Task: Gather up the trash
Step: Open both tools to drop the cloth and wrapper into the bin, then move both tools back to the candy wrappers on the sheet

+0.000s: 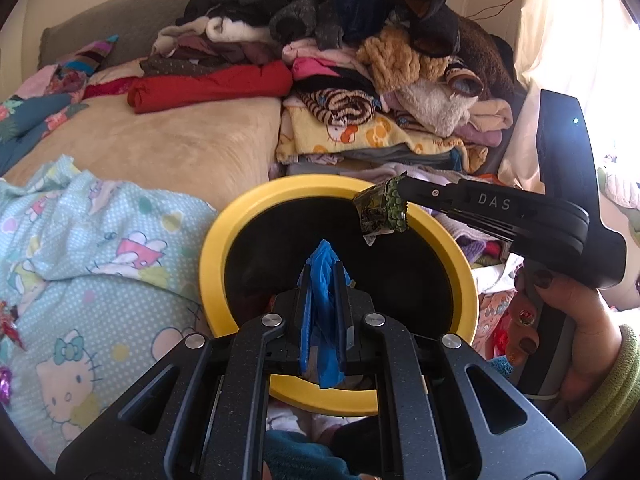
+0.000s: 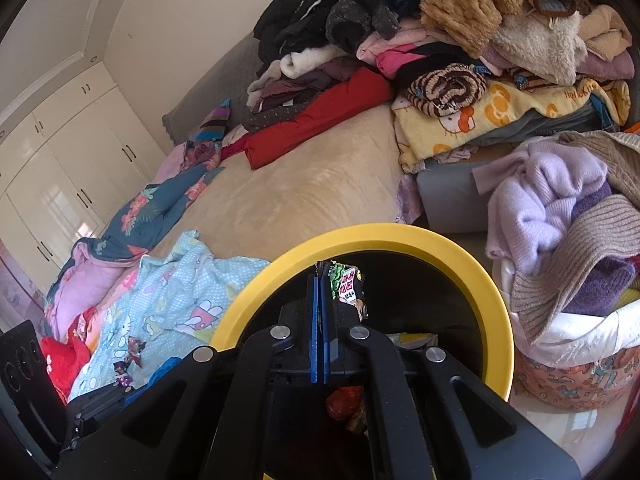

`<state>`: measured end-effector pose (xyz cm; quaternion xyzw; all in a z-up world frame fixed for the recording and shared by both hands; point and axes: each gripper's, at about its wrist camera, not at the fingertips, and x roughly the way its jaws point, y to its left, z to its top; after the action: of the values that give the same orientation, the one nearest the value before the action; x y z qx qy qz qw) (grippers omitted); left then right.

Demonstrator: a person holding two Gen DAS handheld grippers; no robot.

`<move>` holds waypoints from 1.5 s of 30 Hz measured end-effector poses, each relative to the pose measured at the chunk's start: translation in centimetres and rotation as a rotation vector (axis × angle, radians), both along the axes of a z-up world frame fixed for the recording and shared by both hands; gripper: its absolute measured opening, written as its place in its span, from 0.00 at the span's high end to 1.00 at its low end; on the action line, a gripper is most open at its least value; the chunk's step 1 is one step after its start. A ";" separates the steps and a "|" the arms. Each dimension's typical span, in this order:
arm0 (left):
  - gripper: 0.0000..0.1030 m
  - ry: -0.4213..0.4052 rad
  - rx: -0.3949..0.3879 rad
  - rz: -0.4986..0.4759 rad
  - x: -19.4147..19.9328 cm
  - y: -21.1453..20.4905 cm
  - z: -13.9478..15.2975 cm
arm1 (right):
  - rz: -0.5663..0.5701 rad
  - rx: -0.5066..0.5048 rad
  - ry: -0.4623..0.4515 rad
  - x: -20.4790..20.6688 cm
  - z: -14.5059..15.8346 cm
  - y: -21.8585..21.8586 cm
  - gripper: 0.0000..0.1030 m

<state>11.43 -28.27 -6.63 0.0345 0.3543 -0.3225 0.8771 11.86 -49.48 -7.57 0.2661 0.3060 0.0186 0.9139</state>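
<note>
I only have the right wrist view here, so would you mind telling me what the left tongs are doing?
Observer: The left tongs are shut on a blue plastic scrap, held over the yellow-rimmed bin.
Operator: Thanks. Where does my wrapper sit relative to the bin?
Observer: From the left wrist view, the right tongs hold the wrapper above the bin's far rim, partly over the opening.
Operator: Is any trash left on the bed?
Observer: Shiny wrappers lie on the Hello Kitty quilt, left of the bin.

Beyond the claw a beige bed [image 2: 304, 188] carries heaped clothes [image 1: 360, 52]; a laundry basket [image 2: 576, 364] stands right.
</note>
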 end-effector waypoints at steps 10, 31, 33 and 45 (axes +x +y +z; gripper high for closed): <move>0.95 0.073 -0.028 0.009 1.7 -0.1 -1.2 | -0.001 0.019 0.049 0.7 -1.7 -0.3 0.98; 0.11 -0.016 -0.032 0.145 1.5 4.5 1.2 | -0.010 -0.017 0.017 0.4 0.4 1.0 0.35; 0.11 -0.023 -0.034 0.165 1.4 5.3 1.5 | 0.007 -0.050 0.002 0.4 1.1 1.9 0.34; 0.11 -0.089 -0.028 0.289 0.0 11.0 3.6 | 0.075 -0.177 -0.112 -0.2 5.4 7.3 0.16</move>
<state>11.44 -17.24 -2.99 -0.0148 0.3116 -0.1960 0.9296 11.67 -42.21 -2.13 0.1713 0.2646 0.0403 0.9482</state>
